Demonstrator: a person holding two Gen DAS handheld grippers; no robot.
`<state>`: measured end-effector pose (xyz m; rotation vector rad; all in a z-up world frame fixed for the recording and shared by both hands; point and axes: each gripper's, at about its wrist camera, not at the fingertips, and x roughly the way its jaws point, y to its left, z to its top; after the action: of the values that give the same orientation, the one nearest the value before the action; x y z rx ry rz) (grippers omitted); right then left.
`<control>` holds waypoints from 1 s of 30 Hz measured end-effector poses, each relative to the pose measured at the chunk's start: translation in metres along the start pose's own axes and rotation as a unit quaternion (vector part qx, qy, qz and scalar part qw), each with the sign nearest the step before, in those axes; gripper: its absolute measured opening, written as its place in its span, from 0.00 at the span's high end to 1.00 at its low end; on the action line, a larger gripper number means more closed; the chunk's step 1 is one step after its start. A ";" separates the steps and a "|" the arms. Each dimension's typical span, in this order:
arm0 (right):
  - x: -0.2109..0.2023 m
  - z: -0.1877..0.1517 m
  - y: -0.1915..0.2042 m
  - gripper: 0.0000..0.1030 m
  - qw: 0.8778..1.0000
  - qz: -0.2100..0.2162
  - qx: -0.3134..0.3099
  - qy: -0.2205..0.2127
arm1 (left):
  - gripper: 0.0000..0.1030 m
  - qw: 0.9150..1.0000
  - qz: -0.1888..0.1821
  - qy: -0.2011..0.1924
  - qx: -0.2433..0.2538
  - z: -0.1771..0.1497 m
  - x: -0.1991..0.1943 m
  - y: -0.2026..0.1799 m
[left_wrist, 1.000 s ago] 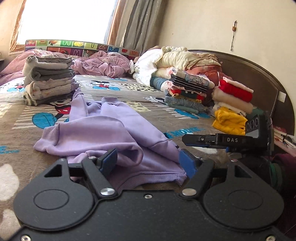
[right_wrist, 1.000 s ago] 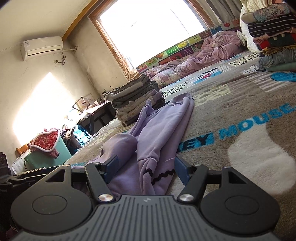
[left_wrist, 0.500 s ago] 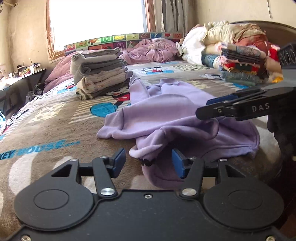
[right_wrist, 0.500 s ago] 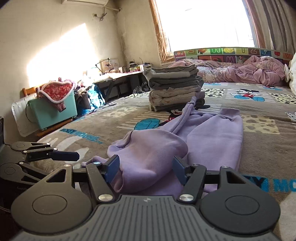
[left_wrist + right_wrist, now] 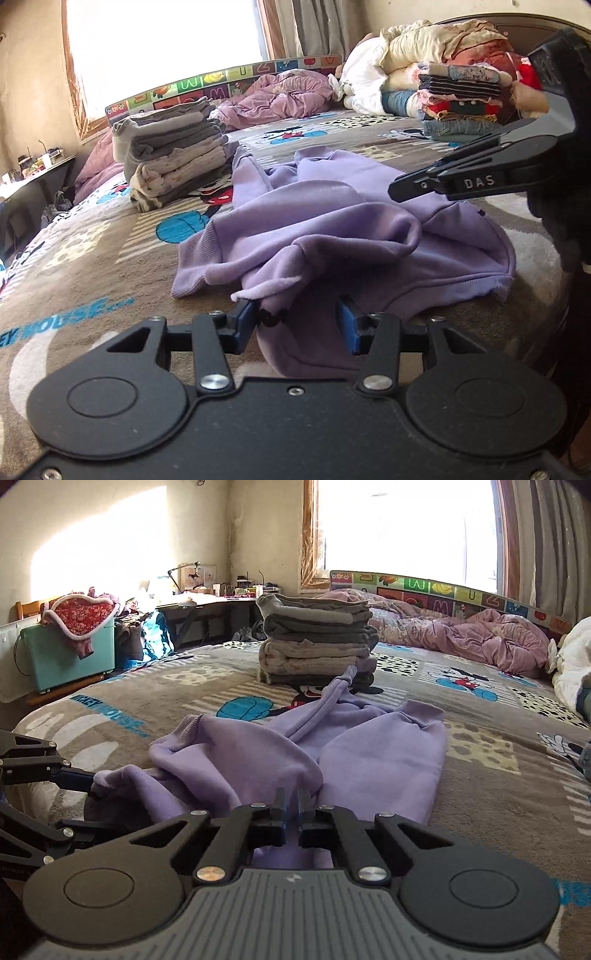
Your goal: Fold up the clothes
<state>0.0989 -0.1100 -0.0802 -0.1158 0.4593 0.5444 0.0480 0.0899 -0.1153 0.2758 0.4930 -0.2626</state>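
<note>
Lilac fleece sweatshirt (image 5: 332, 229) lies crumpled at the near edge of the cartoon-print bed (image 5: 92, 258), its hem pinched in the right tool (image 5: 291, 812), the left tool (image 5: 295, 325) half-spread, closing around a corner alongside.

Sunlit bedroom. Bright window (image 5: 406, 528) behind bed, wooden frame, grey curtains (image 5: 543, 539) at right. Cream plaster walls (image 5: 92, 520), sun patch on left one. Bed covered by brown cartoon-print blanket (image 5: 498, 775); alphabet-print board (image 5: 443, 590) along far edge. Dark curved headboard (image 5: 491, 22). Cluttered desk (image 5: 207, 602) with lamp in corner. Teal bin (image 5: 66, 653) beside wall.
</note>
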 end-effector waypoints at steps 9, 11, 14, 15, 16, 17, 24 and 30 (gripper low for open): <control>0.003 0.017 0.030 0.58 0.996 0.049 -0.072 -0.010 | 0.67 0.997 0.056 0.003 0.056 -0.001 0.013 -0.011; 0.018 0.018 0.042 0.56 0.991 0.042 -0.124 0.021 | 0.69 0.997 0.059 -0.004 0.057 0.000 0.010 -0.010; 0.040 0.019 0.060 0.59 0.977 0.032 -0.200 0.067 | 0.77 0.996 0.060 -0.009 0.059 0.001 0.008 -0.009; 0.046 0.018 0.064 0.61 0.972 0.030 -0.217 0.082 | 0.80 0.996 0.062 -0.009 0.066 0.000 0.008 -0.010; 0.050 0.018 0.066 0.68 0.970 0.029 -0.222 0.095 | 0.81 0.995 0.063 -0.009 0.073 -0.001 0.009 -0.011; 0.051 0.017 0.066 0.76 0.969 0.030 -0.222 0.101 | 0.83 0.995 0.066 -0.009 0.080 -0.002 0.009 -0.013; 0.010 0.034 0.029 0.95 0.987 0.000 -0.158 0.018 | 0.85 0.985 0.081 -0.021 0.153 -0.004 0.004 -0.029; 0.011 0.020 0.000 0.95 0.995 -0.004 -0.098 0.028 | 0.86 0.970 0.072 0.010 0.230 -0.013 0.021 -0.054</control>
<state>0.1155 -0.1006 -0.0672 -0.3219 0.4581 0.5782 0.0434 0.0403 -0.1473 0.7645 0.4260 -0.2309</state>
